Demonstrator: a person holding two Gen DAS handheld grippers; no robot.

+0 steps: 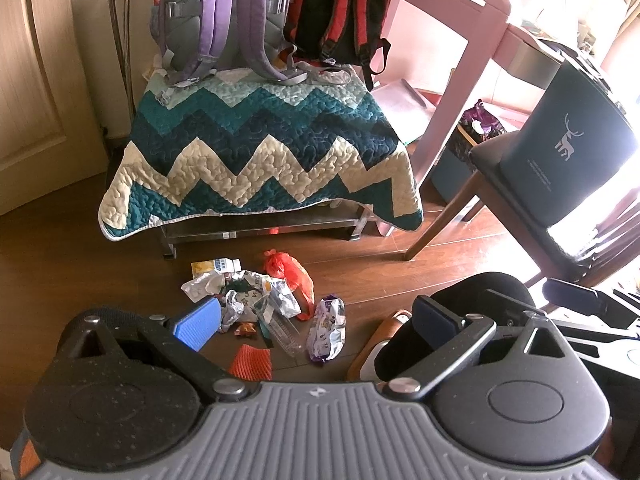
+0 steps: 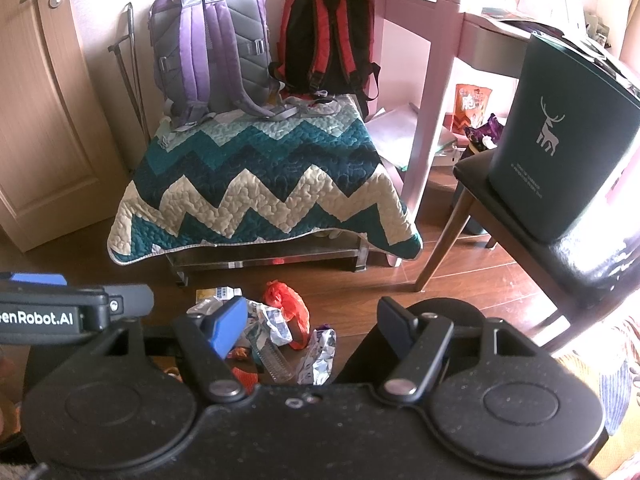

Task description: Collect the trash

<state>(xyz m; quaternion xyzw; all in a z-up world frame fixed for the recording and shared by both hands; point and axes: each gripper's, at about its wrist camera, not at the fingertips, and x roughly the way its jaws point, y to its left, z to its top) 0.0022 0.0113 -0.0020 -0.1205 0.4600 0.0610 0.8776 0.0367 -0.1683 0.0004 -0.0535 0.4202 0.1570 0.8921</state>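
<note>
roughly centre frame, a low bench (image 2: 264, 258) draped with a zigzag quilt (image 2: 256, 184) is seen, with a purple backpack (image 2: 208, 44) and a red backpack (image 2: 328, 36) stood on it against the wall. a dark bin with a deer logo (image 2: 560, 128) is set on a chair (image 2: 520, 216) to the right, beside a pink desk (image 2: 420, 80). a trash pile (image 1: 260, 304) is scattered on the wood floor (image 1: 80, 272) in front of the bench: orange plastic bag (image 1: 290, 272), purple wrapper (image 1: 328, 330), clear bottle (image 1: 286, 334), red mesh scrap (image 1: 250, 362). the left gripper (image 1: 316, 322) is held spread wide, nothing between its fingers, pile just ahead and between them. the right gripper (image 2: 310, 328) is likewise spread and empty, pile ahead between its fingers.
</note>
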